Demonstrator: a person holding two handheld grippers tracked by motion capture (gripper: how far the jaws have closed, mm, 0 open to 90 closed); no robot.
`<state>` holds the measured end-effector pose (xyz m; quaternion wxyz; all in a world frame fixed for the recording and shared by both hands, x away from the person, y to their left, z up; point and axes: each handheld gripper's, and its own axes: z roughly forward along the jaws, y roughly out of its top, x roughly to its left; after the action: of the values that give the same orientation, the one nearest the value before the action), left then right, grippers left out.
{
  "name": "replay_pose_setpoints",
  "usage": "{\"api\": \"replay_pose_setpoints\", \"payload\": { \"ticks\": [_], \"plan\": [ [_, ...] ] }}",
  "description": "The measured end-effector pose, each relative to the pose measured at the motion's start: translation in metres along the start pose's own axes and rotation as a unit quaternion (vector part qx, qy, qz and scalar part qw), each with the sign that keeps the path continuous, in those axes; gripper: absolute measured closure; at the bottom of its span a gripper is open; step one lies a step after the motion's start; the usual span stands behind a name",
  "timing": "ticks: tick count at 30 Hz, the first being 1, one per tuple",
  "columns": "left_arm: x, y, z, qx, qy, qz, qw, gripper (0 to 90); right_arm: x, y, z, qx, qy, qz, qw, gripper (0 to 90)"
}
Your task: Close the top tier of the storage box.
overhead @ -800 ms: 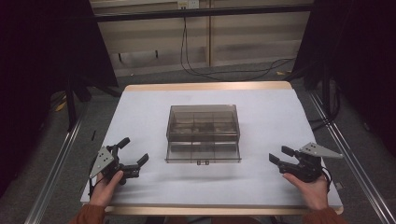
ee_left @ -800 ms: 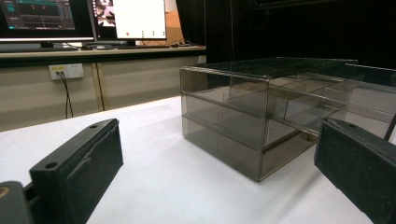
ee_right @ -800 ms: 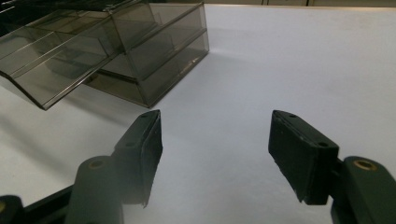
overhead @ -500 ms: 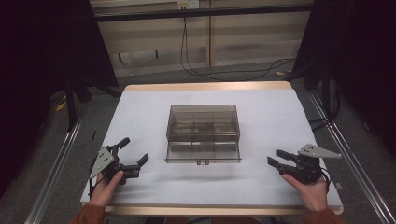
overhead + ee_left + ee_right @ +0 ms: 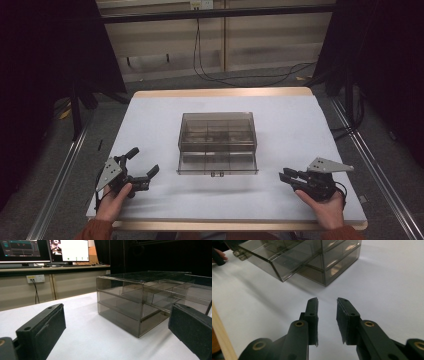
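Smoky clear plastic drawer box [image 5: 217, 142] mid-table, lower drawer poked out. Left gripper [image 5: 139, 167] wide open, empty; right gripper [image 5: 286, 176] nearly closed, empty. Likely just starting; next, reaching toward box.

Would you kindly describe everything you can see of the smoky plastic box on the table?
The box is clear, grey-tinted plastic, rectangular, with two tiers split by dividers into compartments. The lower tier is a drawer pulled partly out toward the person, with a small handle on its front. No contents are visible. It sits flat and upright near the middle of the white table; neither gripper touches it.
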<state>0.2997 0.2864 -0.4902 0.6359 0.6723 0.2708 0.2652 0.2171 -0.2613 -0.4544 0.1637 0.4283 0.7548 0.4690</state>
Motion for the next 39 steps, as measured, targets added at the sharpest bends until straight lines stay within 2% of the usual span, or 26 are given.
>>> {"api": "replay_pose_setpoints", "payload": {
  "ticks": [3, 7, 8, 15, 29, 39],
  "plan": [
    [0.0, 0.0, 0.0, 0.001, 0.0, 0.001, 1.0, 1.0, 0.005, 0.001, 0.002, 0.0, 0.021, -0.009, 0.9997, 77.6],
    [0.0, 0.0, 0.0, -0.002, 0.0, -0.001, 1.0, 1.0, 0.01, 0.001, 0.003, 0.005, 0.031, -0.013, 0.9994, 79.9],
    [0.0, 0.0, 0.0, -0.002, 0.001, -0.001, 1.0, 1.0, 0.013, 0.001, 0.005, 0.006, 0.043, -0.018, 0.9989, 82.5],
    [0.0, 0.0, 0.0, -0.002, 0.0, -0.003, 1.0, 1.0, 0.022, 0.002, 0.011, 0.024, 0.07, -0.036, 0.9966, 88.3],
    [0.0, 0.0, 0.0, -0.002, -0.002, -0.003, 1.0, 1.0, 0.041, 0.006, 0.019, 0.031, 0.102, -0.046, 0.9933, 90.0],
    [0.0, 0.0, 0.0, -0.001, -0.002, 0.0, 1.0, 1.0, 0.051, 0.008, 0.024, 0.033, 0.116, -0.055, 0.9912, 90.0]
  ]
}}
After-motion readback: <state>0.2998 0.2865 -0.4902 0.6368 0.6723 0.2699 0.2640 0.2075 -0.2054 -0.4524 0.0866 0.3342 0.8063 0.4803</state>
